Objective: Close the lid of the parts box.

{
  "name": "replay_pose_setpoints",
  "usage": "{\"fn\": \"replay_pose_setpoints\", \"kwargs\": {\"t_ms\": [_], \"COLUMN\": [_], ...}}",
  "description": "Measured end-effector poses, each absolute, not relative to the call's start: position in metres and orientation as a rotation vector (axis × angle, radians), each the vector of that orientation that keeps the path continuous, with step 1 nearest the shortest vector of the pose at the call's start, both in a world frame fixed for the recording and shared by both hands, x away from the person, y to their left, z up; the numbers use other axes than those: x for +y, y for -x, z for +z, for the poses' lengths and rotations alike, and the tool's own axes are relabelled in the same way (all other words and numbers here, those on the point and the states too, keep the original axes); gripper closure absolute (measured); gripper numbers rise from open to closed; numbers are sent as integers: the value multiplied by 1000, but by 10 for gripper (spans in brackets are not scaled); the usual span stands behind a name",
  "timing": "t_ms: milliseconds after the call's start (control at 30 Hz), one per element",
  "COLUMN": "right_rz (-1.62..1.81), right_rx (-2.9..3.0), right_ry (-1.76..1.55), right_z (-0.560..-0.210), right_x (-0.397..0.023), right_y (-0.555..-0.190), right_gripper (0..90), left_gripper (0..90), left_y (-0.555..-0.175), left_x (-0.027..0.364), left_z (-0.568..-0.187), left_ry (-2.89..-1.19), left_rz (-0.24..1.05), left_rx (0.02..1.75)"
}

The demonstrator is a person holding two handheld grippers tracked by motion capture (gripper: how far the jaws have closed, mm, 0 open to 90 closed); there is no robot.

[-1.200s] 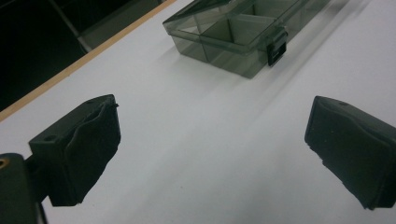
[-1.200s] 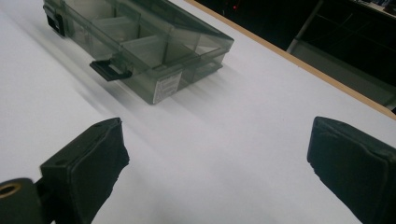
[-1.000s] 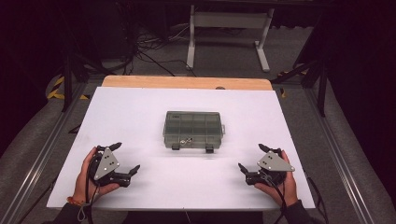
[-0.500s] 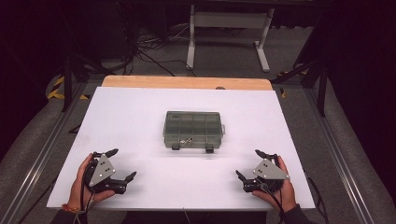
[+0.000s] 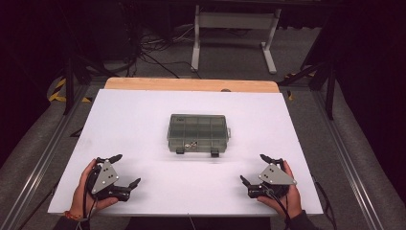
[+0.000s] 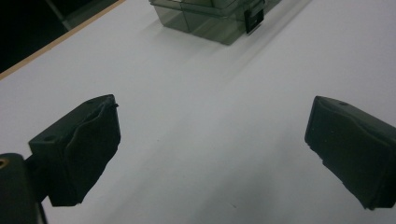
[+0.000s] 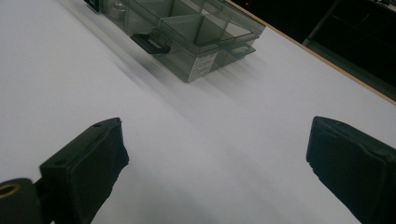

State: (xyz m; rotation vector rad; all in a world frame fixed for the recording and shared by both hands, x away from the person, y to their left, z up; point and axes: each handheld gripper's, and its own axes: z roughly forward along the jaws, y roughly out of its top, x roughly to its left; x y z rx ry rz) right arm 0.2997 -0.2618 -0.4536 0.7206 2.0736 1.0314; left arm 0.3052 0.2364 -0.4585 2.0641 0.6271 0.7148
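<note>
A translucent grey compartment box [image 5: 197, 133] with two black latches on its near side sits shut at the middle of the white table [image 5: 143, 120]. In the left gripper view the box [image 6: 210, 16] lies far ahead; in the right gripper view the box [image 7: 187, 32] shows its dividers and a small label. My left gripper [image 5: 125, 169] rests near the table's front left, held by a hand, jaws wide apart and empty. My right gripper [image 5: 254, 167] rests near the front right, also open and empty. Both stand well short of the box.
A wooden strip [image 5: 191, 85] runs along the table's far edge. Beyond it stand a white metal frame [image 5: 232, 33] and cables on a dark floor. Metal rails [image 5: 43, 153] flank the table on both sides.
Both hands have drawn their grippers back toward the front edge of the table, away from the box. The jaws stay open. The box has not moved.
</note>
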Motion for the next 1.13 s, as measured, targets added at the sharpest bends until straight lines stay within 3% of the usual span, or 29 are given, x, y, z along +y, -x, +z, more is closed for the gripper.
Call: {"fn": "replay_pose_setpoints", "kwargs": {"t_ms": [1133], "right_rz": [1044], "right_rx": [2065], "right_ry": [-724], "right_z": [-454], "right_x": [-264], "right_y": [-302], "right_gripper": [51], "left_gripper": [44], "left_y": [-309], "left_x": [233], "left_z": [-460], "left_ry": [-2076], "left_rz": [717], "left_rx": [639]}}
